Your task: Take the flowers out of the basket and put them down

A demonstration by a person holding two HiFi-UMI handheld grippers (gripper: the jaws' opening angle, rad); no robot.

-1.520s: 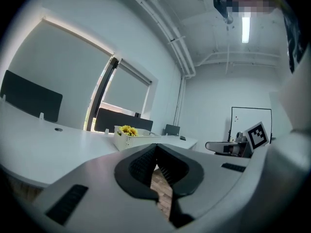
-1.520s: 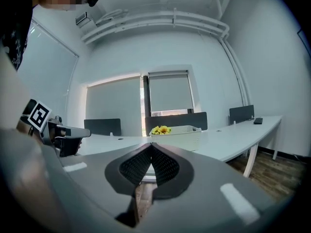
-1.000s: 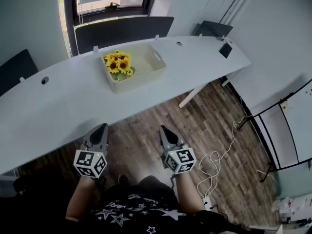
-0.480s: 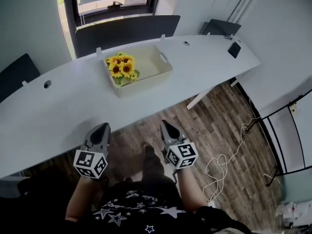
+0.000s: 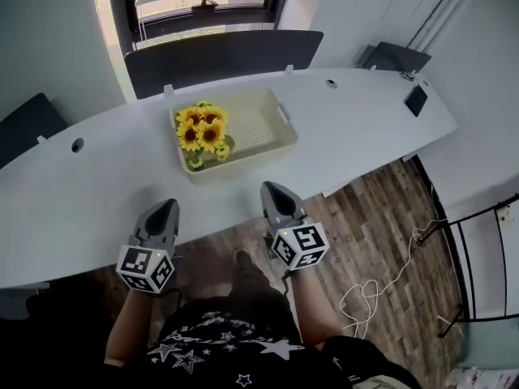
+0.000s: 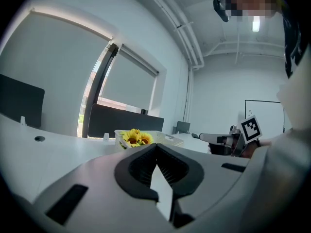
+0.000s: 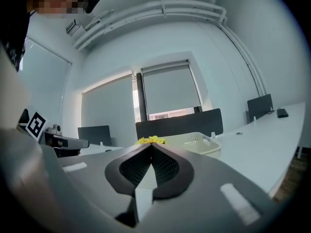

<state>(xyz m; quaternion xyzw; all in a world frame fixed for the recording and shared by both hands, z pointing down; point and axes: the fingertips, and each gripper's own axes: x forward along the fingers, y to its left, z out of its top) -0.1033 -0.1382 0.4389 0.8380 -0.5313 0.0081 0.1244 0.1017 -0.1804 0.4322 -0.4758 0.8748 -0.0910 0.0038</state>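
Both claws are held level over the near edge of the white desk (image 5: 89, 201), short of the work. The left gripper (image 5: 167, 209) has its jaws pressed together with nothing between them. The right gripper (image 5: 268, 190) is likewise closed and empty, and in each gripper's own view the ribbed pads meet in a seam. This looks like a carrying posture for the approach, since nothing is within reach yet. The sunflowers (image 5: 202, 128) sit bunched in the left end of the cream basket (image 5: 251, 152), heads up against its left wall, leaving the perforated floor to their right bare. The basket stands on the middle of the desk, ahead of the 2 grippers and well apart from both. The bunch lies roughly between their lines of aim, so either could take it. No part of the task appears done. The jaws must spread before closing on the stems, and bare desk on both sides of the basket offers room to lay the flowers down.
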